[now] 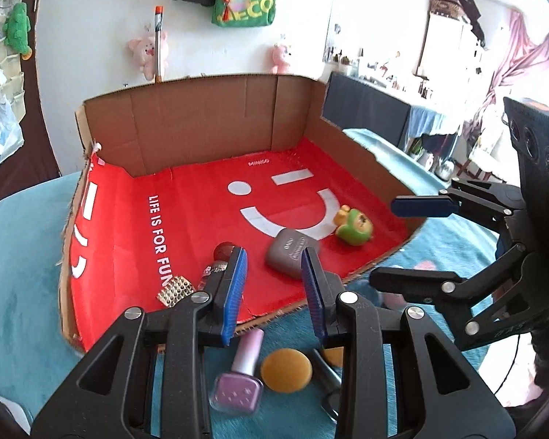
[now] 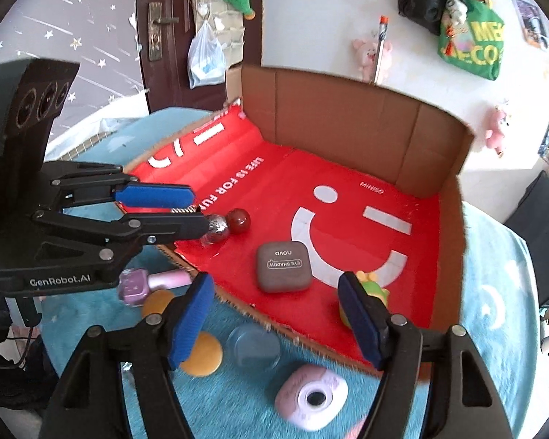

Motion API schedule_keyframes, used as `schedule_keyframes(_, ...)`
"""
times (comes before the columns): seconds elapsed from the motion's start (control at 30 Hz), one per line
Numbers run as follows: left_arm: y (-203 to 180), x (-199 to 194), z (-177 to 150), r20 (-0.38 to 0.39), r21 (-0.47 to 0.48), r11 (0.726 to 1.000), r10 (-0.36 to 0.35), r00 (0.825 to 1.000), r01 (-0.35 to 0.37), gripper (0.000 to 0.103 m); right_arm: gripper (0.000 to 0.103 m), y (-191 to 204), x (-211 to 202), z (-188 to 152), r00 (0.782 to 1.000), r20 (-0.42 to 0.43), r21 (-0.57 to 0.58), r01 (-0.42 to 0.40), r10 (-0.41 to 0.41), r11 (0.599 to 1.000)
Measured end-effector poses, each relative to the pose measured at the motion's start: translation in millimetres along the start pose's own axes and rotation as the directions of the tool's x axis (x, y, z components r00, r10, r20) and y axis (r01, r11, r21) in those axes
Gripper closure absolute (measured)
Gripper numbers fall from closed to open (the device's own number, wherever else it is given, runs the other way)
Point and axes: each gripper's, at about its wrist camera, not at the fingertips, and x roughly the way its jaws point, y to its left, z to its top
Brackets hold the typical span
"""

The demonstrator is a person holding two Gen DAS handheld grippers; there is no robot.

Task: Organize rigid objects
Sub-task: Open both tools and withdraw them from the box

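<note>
A cardboard box (image 1: 201, 124) (image 2: 347, 109) with a red smiley lining lies open on a teal cloth. Inside it are a grey eye-shadow case (image 1: 291, 256) (image 2: 283, 267), a green frog toy (image 1: 353, 226) (image 2: 375, 289), a red ball (image 1: 224, 250) (image 2: 238, 220), a glittery bottle (image 2: 216, 227) and a studded gold piece (image 1: 174, 290). My left gripper (image 1: 274, 289) (image 2: 195, 212) is open and empty over the box's front edge. My right gripper (image 2: 278, 318) (image 1: 384, 241) is open and empty. In front lie a purple nail polish (image 1: 239, 380) (image 2: 146, 281), orange puffs (image 1: 286, 369) (image 2: 201, 355), a clear lid (image 2: 254, 345) and a pink toy camera (image 2: 311, 400).
The teal cloth (image 1: 22, 285) covers a round table. Behind the box is a white wall (image 1: 99, 36) with plush toys and bags, and a brown door (image 2: 172, 29) at the left. A dark cabinet (image 1: 366, 109) stands to the right.
</note>
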Motion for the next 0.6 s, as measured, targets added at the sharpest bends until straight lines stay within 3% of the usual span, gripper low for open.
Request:
schedule_keyframes(0.03,-1.6,-5.4,-1.2,0.012,-0.003,1.0,-0.003,1.0,0.003,0.068,0.027,0.6,-8.1,-2.4,1.0,0.014,0.009,0.005,-0.005,1.0)
schedule_keyframes(0.07,-2.6,-8.4,-1.7,0.022,-0.005,1.0,-0.002,1.0,0.002,0.051,0.027,1.2,-13.4,-4.0,1.0,0.023,0.015,0.008,-0.008,1.0)
schedule_keyframes(0.1,-4.2,-14.2,-2.9,0.044,-0.008,1.0,-0.002,0.999,0.002,0.041,0.027,1.5,-18.1,-5.9,0.999,0.032,0.021,0.011,-0.012,1.0)
schedule_keyframes(0.17,-7.8,-23.6,-4.0,0.082,-0.005,1.0,-0.005,0.997,0.005,0.041,0.026,1.8,-27.6,-10.4,0.999,0.048,0.036,0.018,-0.02,0.999)
schedule_keyframes(0.43,-12.3,-31.4,-9.6,0.096,-0.035,0.999,-0.008,0.995,0.011,0.041,0.026,-1.6,-48.5,-32.0,0.996,0.08,0.11,0.018,-0.027,0.994)
schedule_keyframes(0.6,-17.8,-44.7,-22.6,0.142,-0.059,0.998,0.011,0.99,-0.003,0.029,0.018,-0.4,-62.0,-48.3,0.992,0.116,0.152,0.03,-0.048,0.988)
